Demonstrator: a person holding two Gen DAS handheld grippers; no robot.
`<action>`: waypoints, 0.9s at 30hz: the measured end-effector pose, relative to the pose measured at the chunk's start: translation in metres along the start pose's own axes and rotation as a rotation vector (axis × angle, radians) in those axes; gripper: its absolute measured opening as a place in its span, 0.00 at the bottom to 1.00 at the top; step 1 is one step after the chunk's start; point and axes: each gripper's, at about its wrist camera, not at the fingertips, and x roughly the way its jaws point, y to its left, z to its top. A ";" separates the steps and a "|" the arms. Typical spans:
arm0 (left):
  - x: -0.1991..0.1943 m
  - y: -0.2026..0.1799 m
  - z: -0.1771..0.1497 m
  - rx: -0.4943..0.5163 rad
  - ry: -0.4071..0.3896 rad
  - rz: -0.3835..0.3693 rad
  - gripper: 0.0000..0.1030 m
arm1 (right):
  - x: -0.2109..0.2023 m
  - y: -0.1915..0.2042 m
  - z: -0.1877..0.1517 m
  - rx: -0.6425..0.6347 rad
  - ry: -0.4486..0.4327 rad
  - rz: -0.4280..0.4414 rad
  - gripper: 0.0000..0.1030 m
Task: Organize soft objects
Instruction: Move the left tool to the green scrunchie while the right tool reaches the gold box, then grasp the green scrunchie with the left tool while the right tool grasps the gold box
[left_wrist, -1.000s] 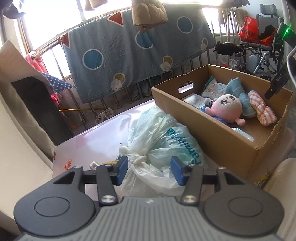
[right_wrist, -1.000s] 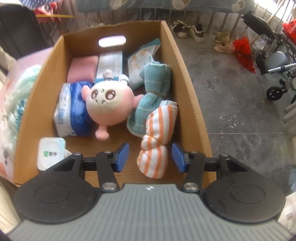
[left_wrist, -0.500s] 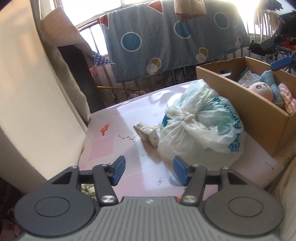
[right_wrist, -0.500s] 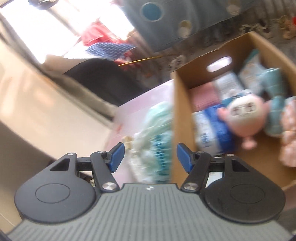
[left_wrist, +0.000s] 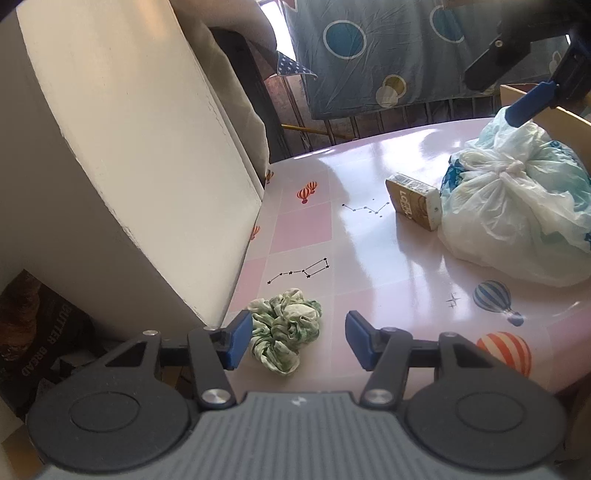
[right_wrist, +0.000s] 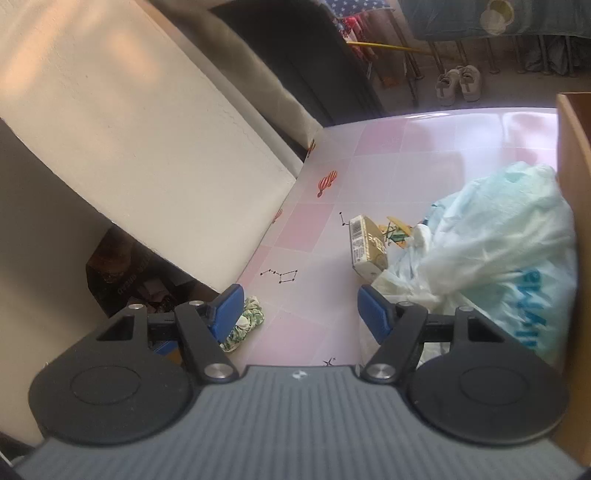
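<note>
A green-and-white scrunchie (left_wrist: 284, 332) lies on the pink table (left_wrist: 369, 254) near its left edge. My left gripper (left_wrist: 297, 339) is open and hovers around it, the pads clear of the fabric. The scrunchie (right_wrist: 249, 321) also peeks out behind my right gripper's left finger. My right gripper (right_wrist: 301, 314) is over the table, jaws opening, with nothing between them. One of its fingertips (left_wrist: 530, 101) shows at the top right of the left wrist view. A tied plastic bag (left_wrist: 517, 206) (right_wrist: 491, 266) sits against the cardboard box (right_wrist: 574, 177).
A small tan carton (left_wrist: 413, 201) (right_wrist: 367, 247) lies beside the bag. A pale cushioned panel (left_wrist: 129, 147) leans along the table's left side. A dark bread bag (left_wrist: 37, 350) sits low beside it. A blue blanket (left_wrist: 388, 55) hangs on the railing; shoes (right_wrist: 458, 85) stand on the floor.
Both views swung left, away from the box, to the table's left part. The scrunchie came into view between the left fingers. The right gripper left the box and its jaws widened.
</note>
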 end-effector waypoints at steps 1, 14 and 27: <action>0.006 0.001 0.001 -0.002 0.006 -0.003 0.55 | 0.013 0.003 0.006 -0.012 0.012 -0.011 0.66; 0.082 0.008 0.010 -0.012 0.174 -0.018 0.55 | 0.167 0.003 0.049 -0.171 0.131 -0.237 0.65; 0.101 0.010 0.008 -0.070 0.214 -0.035 0.20 | 0.196 -0.012 0.049 -0.184 0.175 -0.264 0.29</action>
